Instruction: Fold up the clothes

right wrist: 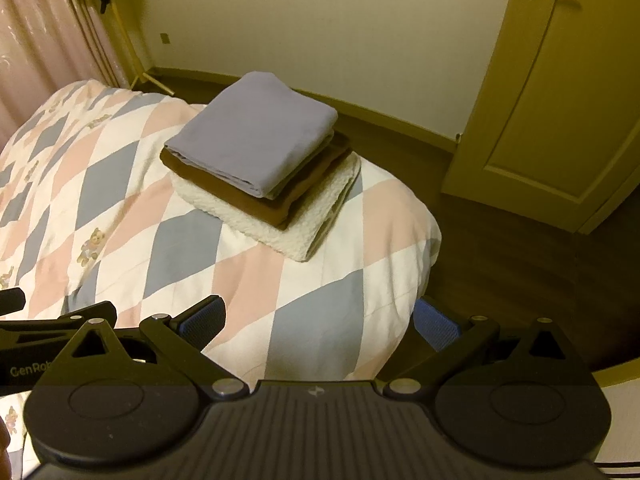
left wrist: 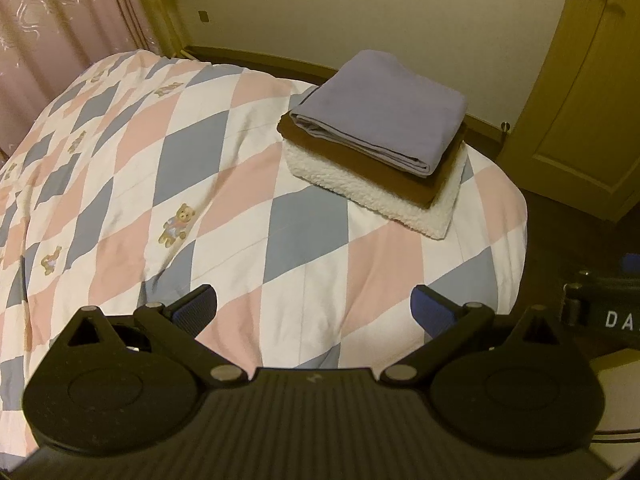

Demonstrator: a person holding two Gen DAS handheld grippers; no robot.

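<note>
Both tongs hover above the near edge of the bed (left wrist: pixel 120 152), each spread wide with nothing between its blue pads. The left tongs (left wrist: pixel 314 304) hang over the quilt (left wrist: pixel 304 240), a diamond patchwork of pink, grey-blue and white with small teddy bear motifs (left wrist: pixel 176 224). The right tongs (right wrist: pixel 318 318) sit over the near right corner of the bed, with the right pad (right wrist: pixel 434 326) out past the quilt edge, above the dark floor (right wrist: pixel 520 264). In the right wrist view, part of the left tool shows at the near left edge; in the left wrist view, part of the right tool shows at the right edge. The folded clothes form one stack of three on the far right part of the bed. A lilac garment (left wrist: pixel 384 108) lies on top, a brown garment (left wrist: pixel 360 160) sits directly under it, and a white fleecy garment (left wrist: pixel 368 196) forms the base, touching the quilt. Each lower layer projects slightly beyond the one above along the near edges. The stack is well apart from both tongs. The rest of the quilt is flat, with a few shallow wrinkles near the tongs. Beyond the bed stand a pale wall (left wrist: pixel 360 12), a yellow-toned door (left wrist: pixel 580 80) with a metal handle at far right, and a pink curtain (left wrist: pixel 48 20) at far left.
</note>
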